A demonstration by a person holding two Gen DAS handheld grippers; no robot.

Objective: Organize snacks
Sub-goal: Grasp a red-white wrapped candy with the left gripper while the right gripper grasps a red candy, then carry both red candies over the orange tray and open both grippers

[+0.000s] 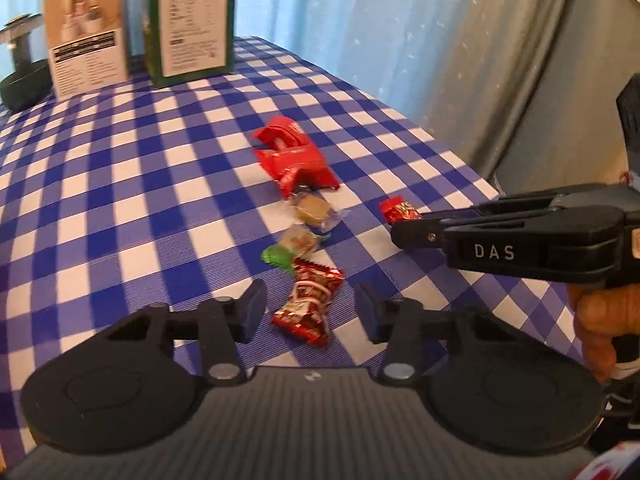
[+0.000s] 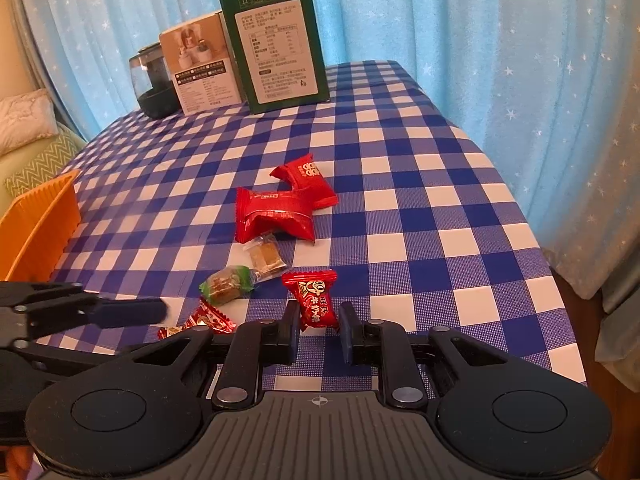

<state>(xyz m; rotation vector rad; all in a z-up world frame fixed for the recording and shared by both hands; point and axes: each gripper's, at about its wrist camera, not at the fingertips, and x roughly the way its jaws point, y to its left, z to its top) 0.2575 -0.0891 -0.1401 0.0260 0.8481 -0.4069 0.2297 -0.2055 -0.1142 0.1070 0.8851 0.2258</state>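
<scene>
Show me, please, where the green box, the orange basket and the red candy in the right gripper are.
green box (image 2: 276, 48), right wrist view, on its white printed label.
orange basket (image 2: 38, 224), right wrist view, on its ribbed side wall.
red candy (image 2: 314, 300), right wrist view, on the wrapper's printed front above the pads.

- left gripper (image 1: 310, 312): jaws apart, red foil candy (image 1: 308, 304) between them, pads not touching it
- green-wrapped sweet (image 1: 280, 257) and clear-wrapped sweets (image 1: 314, 210) just past the jaws
- red packets (image 1: 292, 156) further ahead on checked surface (image 1: 120, 184)
- right gripper (image 1: 404, 232) ahead-right, pinching small red candy (image 1: 398, 210)
</scene>
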